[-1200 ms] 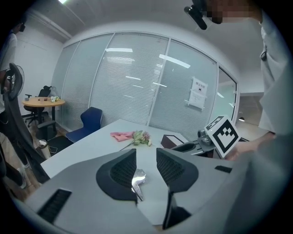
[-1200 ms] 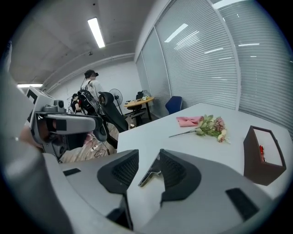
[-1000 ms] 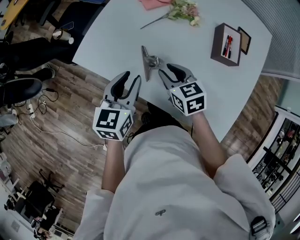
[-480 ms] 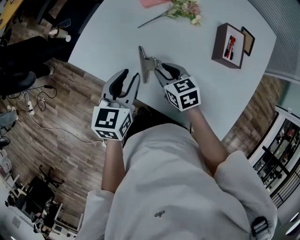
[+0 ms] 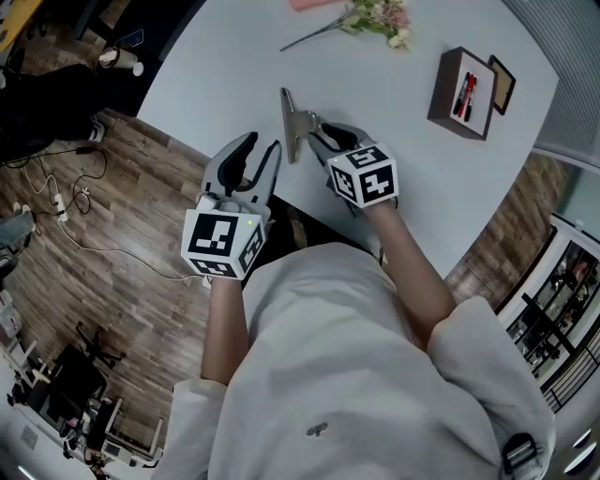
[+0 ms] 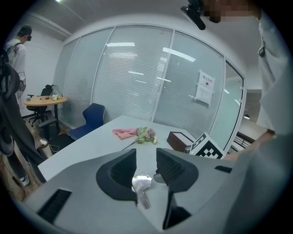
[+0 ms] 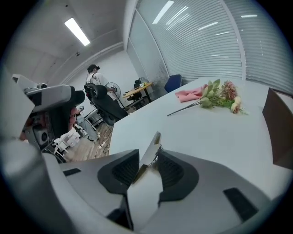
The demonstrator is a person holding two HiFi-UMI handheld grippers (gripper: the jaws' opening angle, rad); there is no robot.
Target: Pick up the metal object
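The metal object (image 5: 294,124) is a shiny clip with a long flat blade, and it lies on the white table (image 5: 216,66) near its front edge. My right gripper (image 5: 320,136) has come down on the clip's near end. In the right gripper view the metal object (image 7: 151,152) stands between the jaws of the right gripper (image 7: 147,161). Those jaws have just been closing a little, but I see no firm pinch. My left gripper (image 5: 262,150) hovers open at the table's edge, to the left of the clip. Through its jaws the metal object (image 6: 141,183) shows on the table beyond the left gripper (image 6: 146,159).
A bunch of flowers (image 5: 375,17) and a pink cloth (image 5: 314,4) lie at the far side of the table. A brown box with pens (image 5: 466,92) stands at the right. To the left is wooden floor with cables and a paper cup (image 5: 122,64).
The right gripper has sunk and moved forward onto the near end of the metal object, which now sits between its jaws. The left gripper has hardly moved.
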